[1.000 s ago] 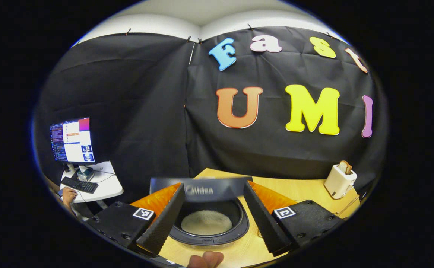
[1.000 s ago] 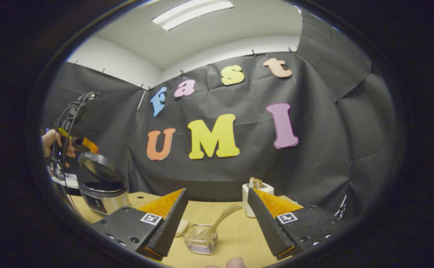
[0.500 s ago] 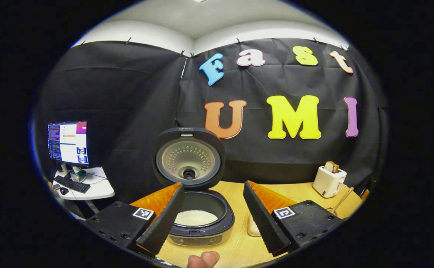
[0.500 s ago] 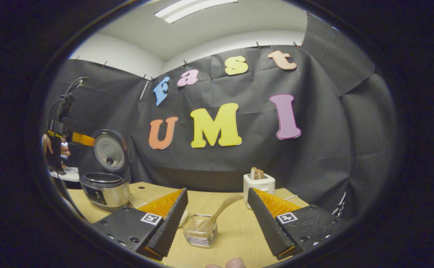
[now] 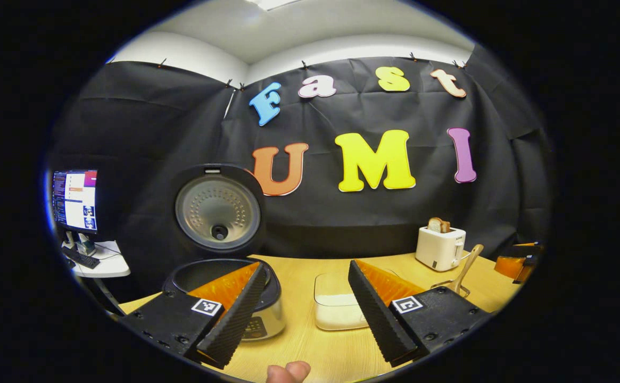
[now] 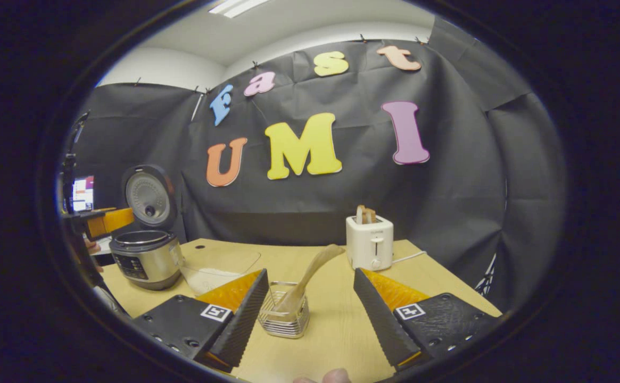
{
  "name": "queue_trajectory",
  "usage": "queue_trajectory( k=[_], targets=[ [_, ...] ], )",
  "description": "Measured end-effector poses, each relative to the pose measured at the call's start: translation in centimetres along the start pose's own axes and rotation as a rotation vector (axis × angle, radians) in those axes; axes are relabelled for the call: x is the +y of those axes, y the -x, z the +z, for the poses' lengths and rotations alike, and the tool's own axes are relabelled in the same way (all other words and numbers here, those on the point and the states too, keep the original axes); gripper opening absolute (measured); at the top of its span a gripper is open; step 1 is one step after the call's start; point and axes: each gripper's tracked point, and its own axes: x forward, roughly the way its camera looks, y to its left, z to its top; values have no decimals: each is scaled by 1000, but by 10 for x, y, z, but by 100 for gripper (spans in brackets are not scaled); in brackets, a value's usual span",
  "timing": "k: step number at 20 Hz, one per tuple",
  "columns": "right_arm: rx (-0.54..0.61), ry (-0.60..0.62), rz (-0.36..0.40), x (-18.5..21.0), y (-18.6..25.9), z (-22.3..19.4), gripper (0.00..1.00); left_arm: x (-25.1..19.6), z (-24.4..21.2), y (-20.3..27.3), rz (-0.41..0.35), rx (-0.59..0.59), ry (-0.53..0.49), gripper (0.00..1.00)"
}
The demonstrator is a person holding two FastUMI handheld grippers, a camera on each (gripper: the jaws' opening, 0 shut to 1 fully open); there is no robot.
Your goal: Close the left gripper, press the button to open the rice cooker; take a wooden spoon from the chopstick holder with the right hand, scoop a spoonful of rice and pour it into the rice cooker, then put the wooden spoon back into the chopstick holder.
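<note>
Jaws of both grippers stand wide apart, nothing between them. With the rice cooker [image 6: 145,258] lid up, the next job looks like the right gripper [image 6: 310,314] fetching the wooden spoon [image 6: 310,274], which leans tilted in the wire chopstick holder [image 6: 284,319] just ahead of it. Judging by looks, the spoon is light, stiff and fairly smooth; best pinched on the bare handle above the holder's rim. Beside the cooker, ahead of the left gripper [image 5: 304,314], sits the clear rice box [image 5: 336,306]

White toaster [image 6: 369,242] holding toast on wooden table [image 6: 336,330]; monitor [image 5: 74,199] far left
</note>
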Motion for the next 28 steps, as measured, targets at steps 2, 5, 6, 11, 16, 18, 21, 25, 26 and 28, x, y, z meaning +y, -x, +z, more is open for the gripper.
queue_trajectory(
  k=[2,5,6,11,16,18,21,25,26,28],
  targets=[
    [19,1,-3,0,-13,-3,96,3,-4,0,11,-1,-12,95],
    [56,-17,-7,-1,-40,-11,92,7,-4,2,21,-27,5,100],
    [78,-33,1,2,-50,-15,92,8,-6,1,21,-28,11,100],
    [130,-47,2,9,-88,-26,96,20,0,5,27,-47,-8,100],
    [190,-51,-20,0,-120,-40,96,30,6,6,46,-61,-10,100],
    [218,-90,-15,-1,-129,-46,92,31,9,9,41,-73,-7,100],
    [216,-130,-1,2,-136,-47,75,33,12,8,44,-86,-8,100],
    [180,-142,-14,2,-139,-37,41,34,7,5,40,-76,4,100],
    [176,-139,-22,1,-139,-37,30,35,5,4,43,-65,6,100],
    [177,-139,-13,3,-137,-36,28,37,2,4,51,-53,7,100]
  ],
)
